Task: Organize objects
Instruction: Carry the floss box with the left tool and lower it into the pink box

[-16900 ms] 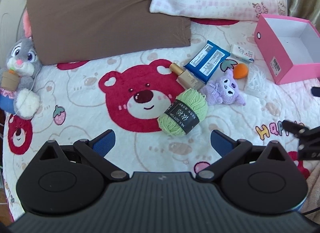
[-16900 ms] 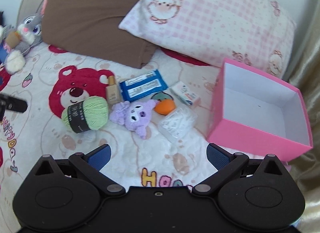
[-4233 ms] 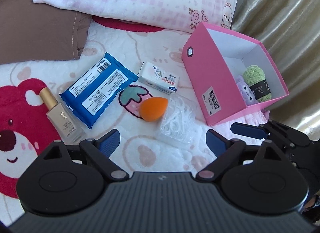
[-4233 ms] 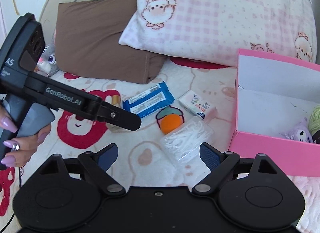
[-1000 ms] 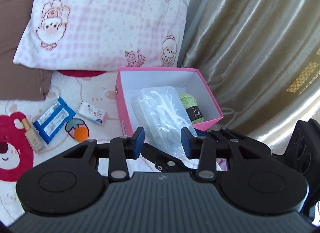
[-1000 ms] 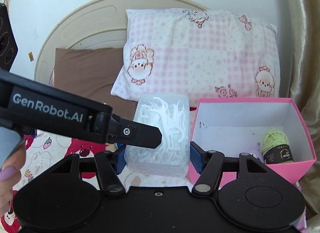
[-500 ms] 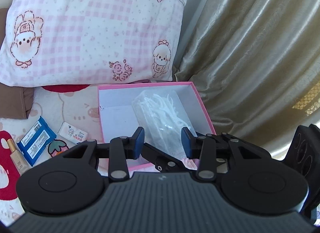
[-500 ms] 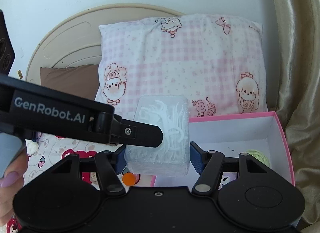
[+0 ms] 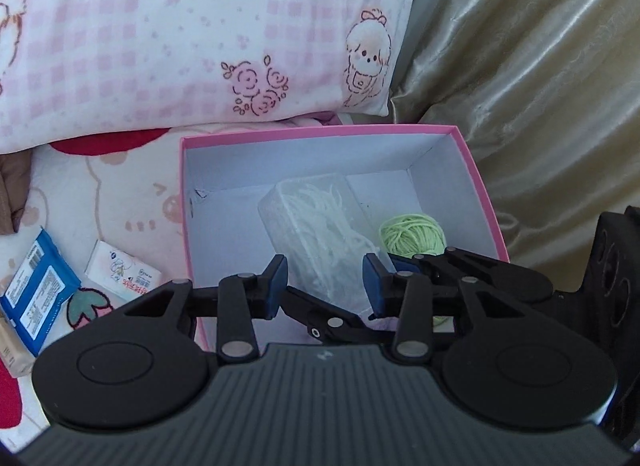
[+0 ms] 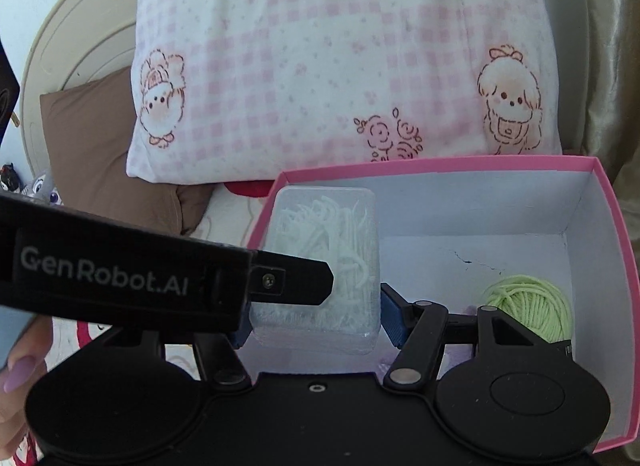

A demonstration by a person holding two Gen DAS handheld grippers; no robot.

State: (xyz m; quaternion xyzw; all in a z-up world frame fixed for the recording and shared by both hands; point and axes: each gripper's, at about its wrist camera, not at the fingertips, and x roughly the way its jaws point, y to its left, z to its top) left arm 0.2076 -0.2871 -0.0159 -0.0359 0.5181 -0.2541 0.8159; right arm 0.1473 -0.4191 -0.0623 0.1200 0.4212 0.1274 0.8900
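A clear plastic box of white floss picks hangs over the open pink box, low between its walls. My left gripper has a blue pad on each side of the clear box and its jaws are closing on it. The right gripper is shut on the same clear box across its width. One left finger crosses in front of it in the right wrist view. A green yarn ball lies in the right end of the pink box.
A pink checked pillow lies behind the box and a gold curtain hangs on its right. Left of the box on the bedspread lie a blue wipes pack and a small white packet. A brown pillow sits far left.
Both grippers have carried the floss box forward and down, from in front of the pillow to low inside the pink box. The pink box now fills more of both views.
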